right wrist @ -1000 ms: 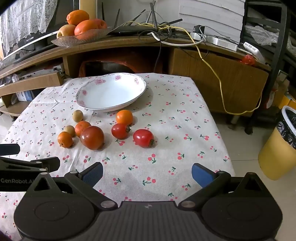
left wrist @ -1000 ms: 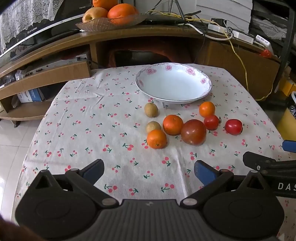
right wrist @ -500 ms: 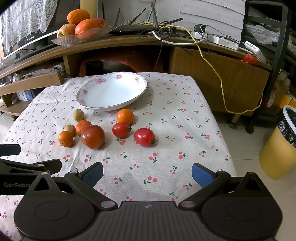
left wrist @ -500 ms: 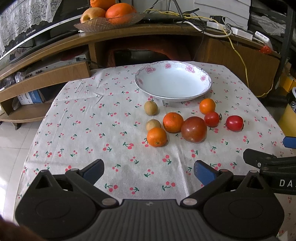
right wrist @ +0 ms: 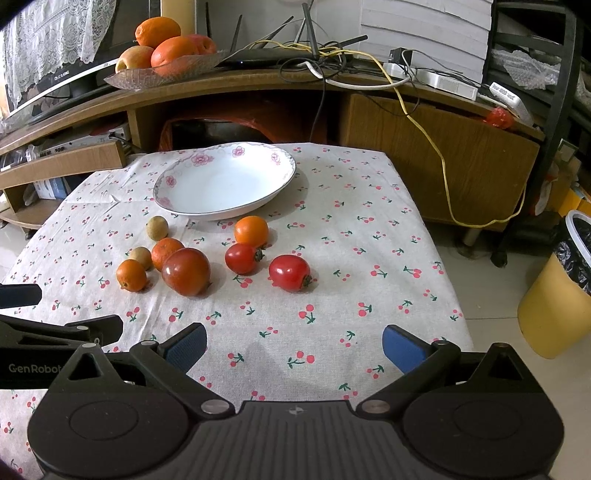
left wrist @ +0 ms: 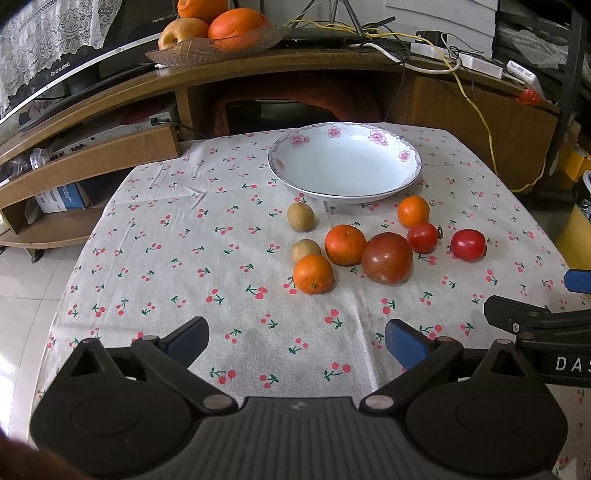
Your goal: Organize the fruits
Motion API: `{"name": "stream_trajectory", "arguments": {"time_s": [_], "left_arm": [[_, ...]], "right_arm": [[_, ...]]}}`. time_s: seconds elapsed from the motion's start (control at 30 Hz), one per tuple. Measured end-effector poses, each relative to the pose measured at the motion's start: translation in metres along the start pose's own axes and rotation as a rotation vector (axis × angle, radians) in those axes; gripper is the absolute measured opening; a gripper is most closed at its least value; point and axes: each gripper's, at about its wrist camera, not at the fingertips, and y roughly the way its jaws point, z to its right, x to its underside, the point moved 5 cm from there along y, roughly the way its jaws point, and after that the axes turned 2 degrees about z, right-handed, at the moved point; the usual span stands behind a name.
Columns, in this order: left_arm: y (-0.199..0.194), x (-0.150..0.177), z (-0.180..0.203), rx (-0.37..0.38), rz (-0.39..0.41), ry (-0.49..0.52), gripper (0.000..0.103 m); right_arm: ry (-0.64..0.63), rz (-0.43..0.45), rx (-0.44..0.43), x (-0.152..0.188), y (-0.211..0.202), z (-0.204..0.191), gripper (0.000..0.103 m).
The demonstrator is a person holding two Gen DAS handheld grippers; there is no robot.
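A white floral bowl (left wrist: 345, 146) (right wrist: 192, 173) sits empty at the back of the cherry-print table. In front of it lie three oranges (left wrist: 313, 274) (left wrist: 345, 244) (left wrist: 413, 211), a large red tomato (left wrist: 386, 257) (right wrist: 185, 271), two small red tomatoes (left wrist: 422, 237) (left wrist: 468, 244) (right wrist: 289, 273), and two small brown fruits (left wrist: 300, 216) (left wrist: 306, 249). My left gripper (left wrist: 295, 339) is open and empty, low over the near table edge. My right gripper (right wrist: 293, 341) is open and empty beside it, to the right.
A wooden TV stand (left wrist: 110, 88) behind the table carries a glass dish of oranges and apples (left wrist: 214, 33) and tangled cables (right wrist: 332, 62). A yellow bin (right wrist: 554, 306) stands on the floor at the right. The table's right edge drops off near the bin.
Both grippers have drifted slightly forward and lower toward the table; the fruits look a little nearer. Nothing on the table has moved.
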Motion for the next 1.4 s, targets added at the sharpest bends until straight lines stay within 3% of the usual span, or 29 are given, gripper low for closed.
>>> {"name": "stream_trajectory", "arguments": {"time_s": [0.87, 1.4], "left_arm": [[0.006, 0.001, 0.003, 0.002, 0.003, 0.031, 0.103], [0.014, -0.002, 0.006, 0.057, 0.011, 0.048, 0.099]], "right_arm": [[-0.005, -0.023, -0.012, 0.003, 0.006, -0.004, 0.096], [-0.005, -0.042, -0.024, 0.001, 0.013, -0.003, 0.095]]}}
